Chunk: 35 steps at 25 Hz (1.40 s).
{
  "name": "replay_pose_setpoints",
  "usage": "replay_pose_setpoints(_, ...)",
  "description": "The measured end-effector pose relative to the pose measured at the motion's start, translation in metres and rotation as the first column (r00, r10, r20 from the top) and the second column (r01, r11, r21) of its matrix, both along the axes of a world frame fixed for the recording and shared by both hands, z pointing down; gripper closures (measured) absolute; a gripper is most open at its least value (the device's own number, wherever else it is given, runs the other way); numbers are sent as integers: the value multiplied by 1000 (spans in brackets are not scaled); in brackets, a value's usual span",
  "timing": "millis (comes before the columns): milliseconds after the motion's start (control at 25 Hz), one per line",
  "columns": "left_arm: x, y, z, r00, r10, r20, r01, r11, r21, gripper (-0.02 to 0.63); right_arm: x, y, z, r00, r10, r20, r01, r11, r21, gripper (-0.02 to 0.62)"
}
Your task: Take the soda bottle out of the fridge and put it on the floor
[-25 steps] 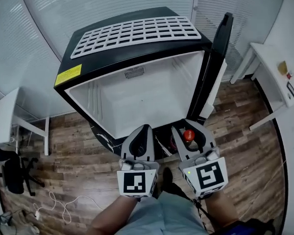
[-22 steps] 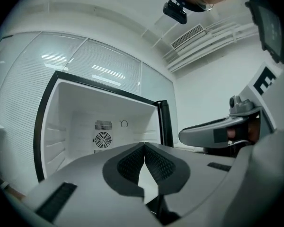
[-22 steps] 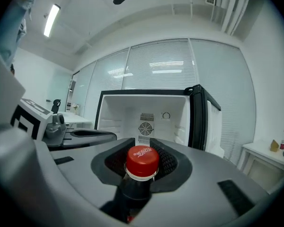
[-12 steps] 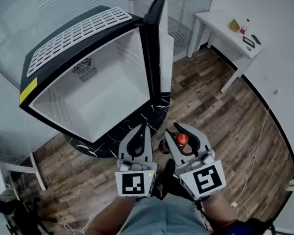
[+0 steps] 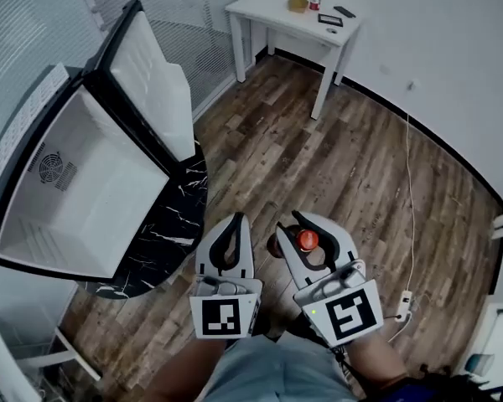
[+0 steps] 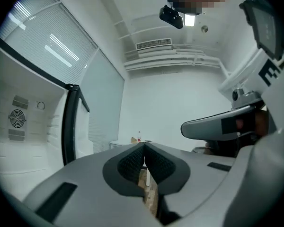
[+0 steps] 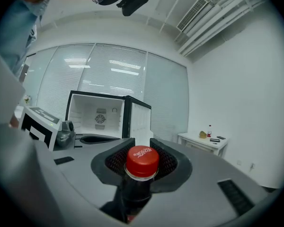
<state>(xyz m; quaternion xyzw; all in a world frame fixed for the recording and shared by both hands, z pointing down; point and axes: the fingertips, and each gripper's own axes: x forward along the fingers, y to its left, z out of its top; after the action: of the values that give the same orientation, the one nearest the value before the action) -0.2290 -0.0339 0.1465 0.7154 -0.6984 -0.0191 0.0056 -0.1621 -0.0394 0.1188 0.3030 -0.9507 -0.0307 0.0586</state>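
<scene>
The fridge (image 5: 67, 191) is seen open at the frame's left. At lower centre, the left gripper (image 5: 237, 221) is shown closed and empty; the soda bottle (image 5: 307, 240) is clamped in the right gripper (image 5: 292, 224), above the wooden floor (image 5: 318, 157).

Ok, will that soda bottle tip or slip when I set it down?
The soda bottle looks dark right up to the cap, so it is probably full and hefty. Held at the neck by the right gripper, it may swing. It seems narrow, so it could tip on the wood floor.
</scene>
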Motion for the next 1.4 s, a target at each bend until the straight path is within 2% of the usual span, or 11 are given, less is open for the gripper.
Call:
replay_pose_setpoints(120,47,-12,0,997,71,30,-72,997,21,589,51,-10,4,998,69,-2,-69,997,-15,485)
replay_pose_setpoints(320,114,-26,15,984,178,19,-177,984,-28,589,127,-24,26,983,183,-32,-184,983,-25,485)
replay_pose_setpoints(680,214,-51,56,943,333,-13,-333,941,-60,589,221,-36,72,944,326,-44,-329,940,-89,485)
replay_pose_setpoints(840,240,-65,85,931,363,-32,-365,926,-96,589,248,-47,99,926,374,-47,-377,920,-110,485)
replay_pose_setpoints(1040,268,-78,119,918,396,-21,-395,908,-142,589,274,-57,135,909,413,-59,-417,898,-140,485)
replay_pose_setpoints(1400,277,-96,197,914,404,-44,-404,891,-209,589,296,-70,220,887,453,-88,-461,867,-189,485)
